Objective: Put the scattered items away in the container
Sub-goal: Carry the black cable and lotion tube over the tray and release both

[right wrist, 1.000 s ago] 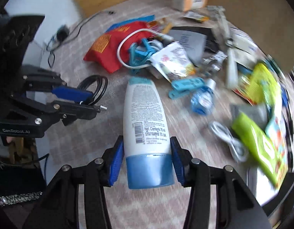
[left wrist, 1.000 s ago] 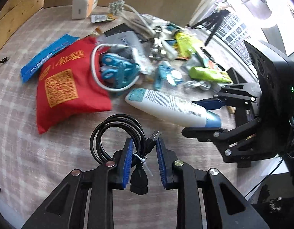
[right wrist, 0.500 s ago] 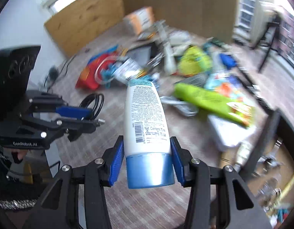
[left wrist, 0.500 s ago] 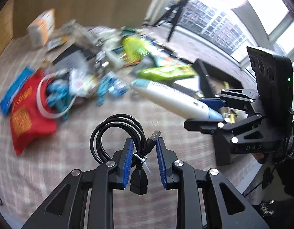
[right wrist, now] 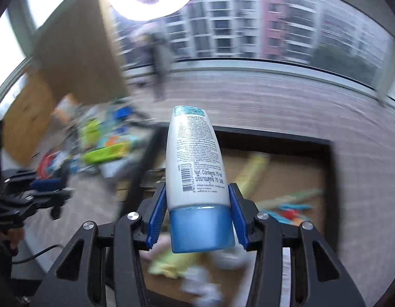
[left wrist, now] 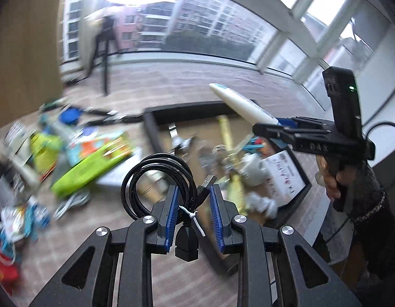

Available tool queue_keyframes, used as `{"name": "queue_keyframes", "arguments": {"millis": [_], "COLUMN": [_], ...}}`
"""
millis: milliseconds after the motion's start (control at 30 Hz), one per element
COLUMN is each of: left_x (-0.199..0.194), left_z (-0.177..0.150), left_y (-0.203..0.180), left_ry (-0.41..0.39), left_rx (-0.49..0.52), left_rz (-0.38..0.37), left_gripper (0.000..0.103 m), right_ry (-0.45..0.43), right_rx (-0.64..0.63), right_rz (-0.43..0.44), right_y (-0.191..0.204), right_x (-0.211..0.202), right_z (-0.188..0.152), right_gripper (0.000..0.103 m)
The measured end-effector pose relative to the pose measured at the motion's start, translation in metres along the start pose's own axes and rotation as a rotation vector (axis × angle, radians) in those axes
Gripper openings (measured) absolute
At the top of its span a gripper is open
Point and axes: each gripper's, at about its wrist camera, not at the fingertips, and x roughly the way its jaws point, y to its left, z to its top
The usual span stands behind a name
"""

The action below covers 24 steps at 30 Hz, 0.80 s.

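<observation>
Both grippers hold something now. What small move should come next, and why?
Probably lower the right hand-held gripper and release the lotion bottle: it hangs over the black tray. The left hand-held gripper, holding the coiled cable, follows.

Two black handheld grippers with blue finger pads

Each gripper (left wrist: 193, 213) is a matt black frame of angular linkage arms with triangular cut-outs, joined by round silver screws, ending in two ribbed blue pads (left wrist: 172, 215). The other gripper (left wrist: 274, 128) carries a tall black camera block with a small green light and faint pale lettering along its arm. The hand (left wrist: 333, 179) gripping its handle wears a dark, speckled knit sleeve (left wrist: 369, 199); a thin black cable loops behind.
</observation>
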Motion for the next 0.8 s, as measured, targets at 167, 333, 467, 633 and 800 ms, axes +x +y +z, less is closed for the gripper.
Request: {"name": "queue_keyframes", "arguments": {"millis": [167, 333, 467, 633, 800], "left_x": [0.030, 0.037, 0.035, 0.020, -0.010], "left_z": [0.022, 0.027, 0.024, 0.013, -0.007], "left_y": [-0.039, -0.056, -0.054, -0.035, 0.000], "left_ry": [0.032, 0.020, 0.028, 0.009, -0.018], "left_rx": [0.053, 0.089, 0.082, 0.017, -0.054], "left_rz": [-0.001, 0.013, 0.036, 0.062, 0.112], "left_gripper": [0.062, 0.061, 0.061, 0.062, 0.063], "right_ry": [0.008, -0.033, -0.036, -0.060, -0.104], "right_rx": [0.071, 0.096, 0.102, 0.078, -0.023], "right_rz": [-0.137, -0.149, -0.123, -0.049, 0.036], "right_y": [-0.052, -0.065, -0.061, -0.041, 0.002], "right_x": [-0.009, -0.020, -0.017, -0.015, -0.014], "right_z": [-0.003, -0.008, -0.009, -0.006, 0.001], "right_gripper": [0.054, 0.057, 0.057, 0.057, 0.057]}}
